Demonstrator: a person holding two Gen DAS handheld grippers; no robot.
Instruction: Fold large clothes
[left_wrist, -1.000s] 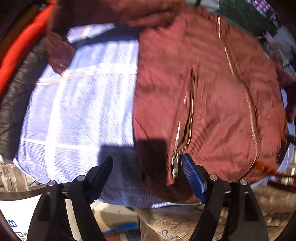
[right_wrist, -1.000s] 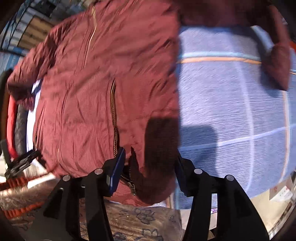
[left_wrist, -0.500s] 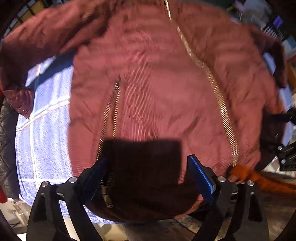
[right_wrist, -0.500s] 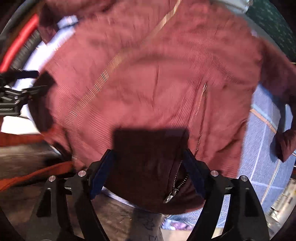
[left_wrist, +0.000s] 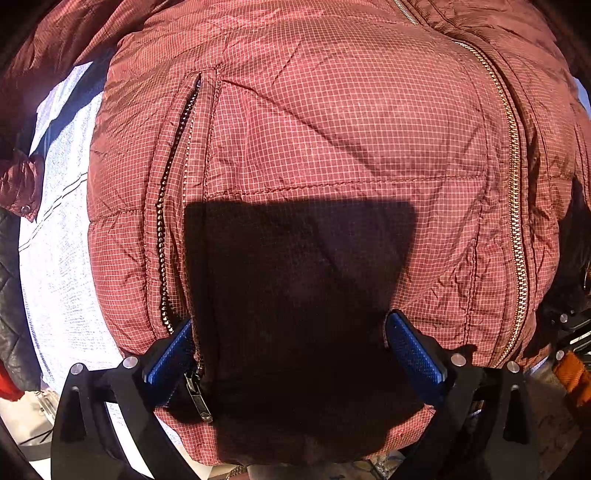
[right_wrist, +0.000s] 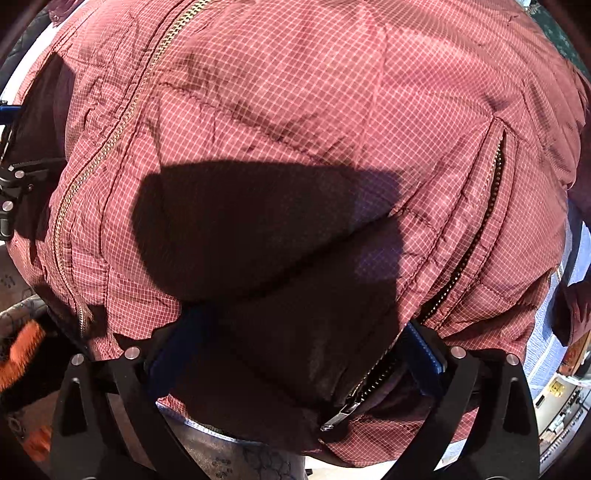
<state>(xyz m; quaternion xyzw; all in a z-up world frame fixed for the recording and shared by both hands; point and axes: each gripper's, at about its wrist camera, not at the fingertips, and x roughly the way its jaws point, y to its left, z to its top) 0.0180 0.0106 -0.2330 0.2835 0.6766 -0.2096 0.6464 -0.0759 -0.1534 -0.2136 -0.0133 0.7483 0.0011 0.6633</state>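
Observation:
A maroon grid-patterned quilted jacket (left_wrist: 332, 140) lies spread on a blue-white checked cloth (left_wrist: 62, 258) and fills both views. My left gripper (left_wrist: 291, 350) points down over its hem, between the pocket zipper (left_wrist: 173, 206) and the gold front zipper (left_wrist: 513, 184). Its jaws are opening wide, with fabric lying between the blue pads (left_wrist: 413, 347), not pinched. My right gripper (right_wrist: 299, 350) hangs over the jacket (right_wrist: 295, 110) on the other side of the front zipper (right_wrist: 110, 147), near the second pocket zipper (right_wrist: 480, 229). Its jaws are opening too, and fabric bulges between them.
A sleeve cuff (left_wrist: 18, 184) lies on the cloth at the left, next to a black quilted item (left_wrist: 11, 295). The right gripper's black frame (left_wrist: 569, 325) shows at the left wrist view's right edge. A patterned surface (right_wrist: 236, 458) lies below the hem.
Both grippers have dropped closer to the jacket and slid from its edges over its body. Both views have rotated. Both pairs of jaws stand wider than before.

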